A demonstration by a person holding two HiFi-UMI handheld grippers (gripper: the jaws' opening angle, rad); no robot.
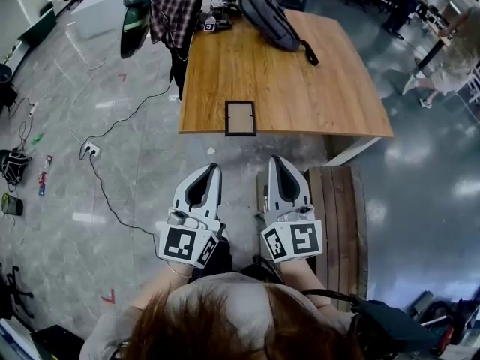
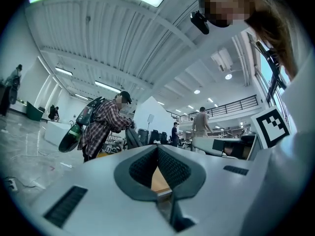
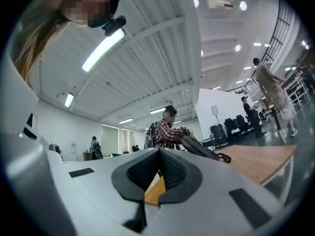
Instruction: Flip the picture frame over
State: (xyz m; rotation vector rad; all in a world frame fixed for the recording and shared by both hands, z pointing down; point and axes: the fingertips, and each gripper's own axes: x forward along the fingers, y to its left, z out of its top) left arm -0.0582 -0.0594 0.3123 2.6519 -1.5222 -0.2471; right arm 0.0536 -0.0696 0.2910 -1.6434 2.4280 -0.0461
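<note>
Both clenched on nothing, the left tongs (image 1: 214, 167) and right tongs (image 1: 274, 159) hover short of the worktop (image 1: 330, 88), whose near edge bears the flat picture frame (image 1: 240, 118), with a black bag (image 1: 268, 17) at its far side.

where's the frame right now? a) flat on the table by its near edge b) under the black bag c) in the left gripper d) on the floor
A: the frame lies flat on the table at its near edge, apart from the left gripper and the right gripper, both shut on nothing.
</note>
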